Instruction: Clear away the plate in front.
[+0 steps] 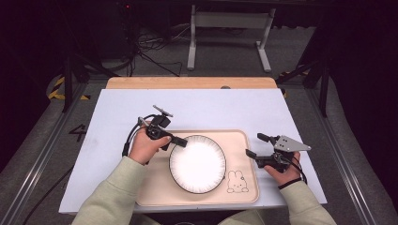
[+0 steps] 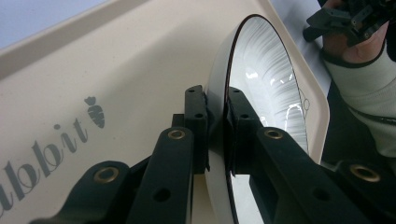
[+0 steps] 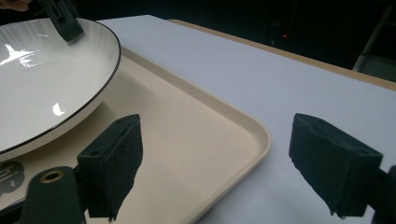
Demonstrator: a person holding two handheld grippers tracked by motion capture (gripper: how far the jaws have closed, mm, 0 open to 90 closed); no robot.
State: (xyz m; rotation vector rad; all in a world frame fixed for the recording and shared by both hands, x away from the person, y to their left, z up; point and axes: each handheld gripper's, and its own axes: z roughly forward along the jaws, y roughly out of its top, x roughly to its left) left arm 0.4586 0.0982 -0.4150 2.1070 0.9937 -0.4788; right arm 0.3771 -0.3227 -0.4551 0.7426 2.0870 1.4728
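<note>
White-topped wooden table (image 1: 197, 105), grey floor (image 1: 225, 51), dark room.

We see a glossy white plate (image 1: 197, 164), glazed like ceramic, with a thin dark rim and fine streaks, catching bright highlights. The cream tray (image 1: 244, 140) looks matt and smooth, like plastic. The desk (image 1: 234, 110) top is a matt pale sheet over a wooden edge. The jaws look matt black plastic with brass-coloured rivets.

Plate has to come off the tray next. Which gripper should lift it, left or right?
Left. The left gripper is already shut on the plate rim, as the left gripper view shows. The right gripper is open beside the tray, holding nothing.
</note>
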